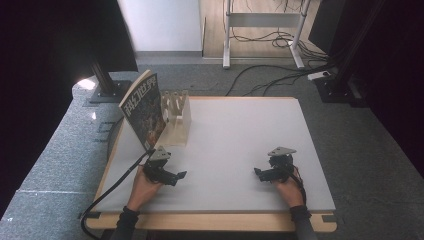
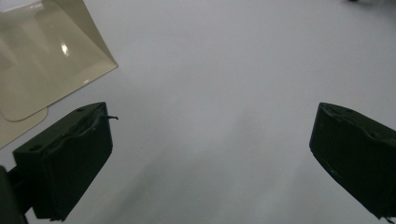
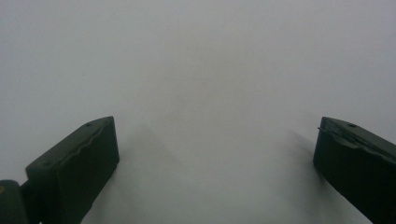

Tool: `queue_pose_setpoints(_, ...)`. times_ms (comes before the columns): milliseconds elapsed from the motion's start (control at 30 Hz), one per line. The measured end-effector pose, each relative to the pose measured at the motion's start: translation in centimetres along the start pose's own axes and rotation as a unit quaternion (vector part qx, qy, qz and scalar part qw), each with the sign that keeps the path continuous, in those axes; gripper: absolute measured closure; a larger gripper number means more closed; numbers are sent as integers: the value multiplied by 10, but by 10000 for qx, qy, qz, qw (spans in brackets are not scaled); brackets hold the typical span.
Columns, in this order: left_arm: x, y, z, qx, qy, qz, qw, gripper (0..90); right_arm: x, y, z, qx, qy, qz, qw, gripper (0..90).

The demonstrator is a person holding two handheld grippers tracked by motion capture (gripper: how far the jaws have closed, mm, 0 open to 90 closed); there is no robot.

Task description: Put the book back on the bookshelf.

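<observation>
A book (image 1: 144, 109) with a dark illustrated cover stands tilted against a cream slotted rack (image 1: 178, 119) at the table's far left. My left gripper (image 1: 177, 176) rests on the white tabletop (image 1: 240, 140) just in front of the book, jaws wide apart with nothing between them. In the left gripper view the gripper (image 2: 210, 154) looks over bare tabletop, and the rack's cream base (image 2: 46, 60) lies at the upper left. My right gripper (image 1: 260, 173) rests near the front right, open and empty. The right gripper view has the gripper (image 3: 217, 163) over plain white surface.
The table has a wooden edge (image 1: 210, 220) along the front. A black cable (image 1: 107, 192) trails off the left front corner. Behind the table are a black stand (image 1: 107, 82), desk legs (image 1: 227, 35) and floor cables (image 1: 280, 75) on grey carpet.
</observation>
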State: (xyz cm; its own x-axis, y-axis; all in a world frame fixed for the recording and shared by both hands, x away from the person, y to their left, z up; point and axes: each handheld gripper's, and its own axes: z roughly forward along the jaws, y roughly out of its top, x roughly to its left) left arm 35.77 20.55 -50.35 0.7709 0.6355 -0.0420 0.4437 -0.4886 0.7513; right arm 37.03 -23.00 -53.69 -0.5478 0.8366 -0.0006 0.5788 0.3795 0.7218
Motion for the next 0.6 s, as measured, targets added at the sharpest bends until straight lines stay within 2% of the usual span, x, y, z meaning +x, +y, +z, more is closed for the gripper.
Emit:
queue_pose_setpoints(167,0,-8,10,270,71,-13,9996,0,0,0,0,0,1,1,10000,0)
queue_pose_setpoints(267,-2,-13,17,521,252,91,9983,0,0,0,0,0,3,2,10000,0)
queue_pose_setpoints(333,-2,-15,20,645,242,70,9976,0,0,0,0,-1,3,2,10000,0)
queue_pose_setpoints(600,-1,-16,21,656,238,16,9976,0,0,0,0,-3,1,8,10000,0)
